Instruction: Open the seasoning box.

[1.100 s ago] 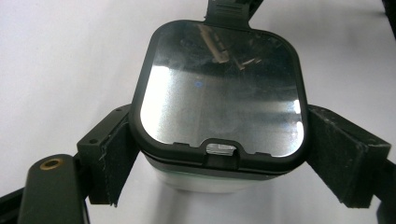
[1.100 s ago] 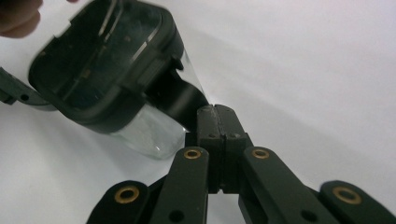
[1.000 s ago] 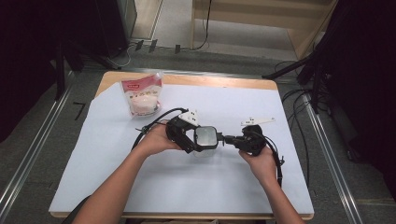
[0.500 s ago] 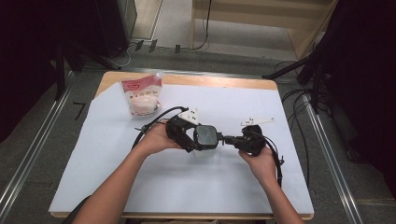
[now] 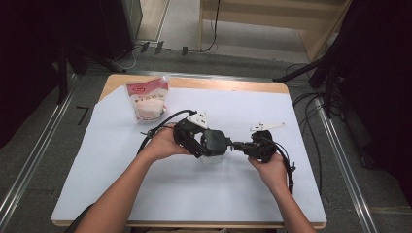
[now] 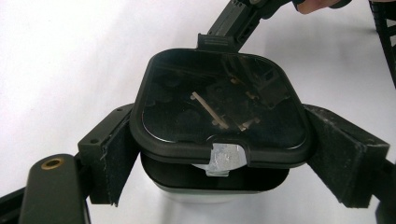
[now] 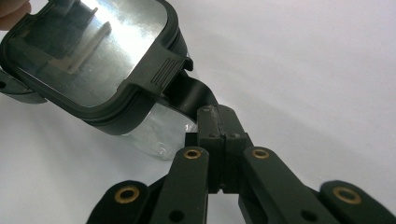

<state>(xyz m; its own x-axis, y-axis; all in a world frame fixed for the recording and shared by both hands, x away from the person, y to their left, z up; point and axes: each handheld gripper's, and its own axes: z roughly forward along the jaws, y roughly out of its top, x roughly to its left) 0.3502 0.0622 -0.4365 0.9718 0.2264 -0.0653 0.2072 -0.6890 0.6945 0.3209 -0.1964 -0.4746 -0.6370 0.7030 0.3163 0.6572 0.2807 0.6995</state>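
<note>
High view has the clear container (image 5: 212,156) mid-table, left gripper (image 5: 206,145) clamped on its sides, right gripper (image 5: 238,144) pinched shut on a latch flap (image 7: 194,95) of the black lid (image 6: 219,109), which looks partly lifted, not off yet.

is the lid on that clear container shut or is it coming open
Partly open. The black lid sits tilted above the clear container, with a gap showing at the front. The right gripper grips its side latch.
</note>
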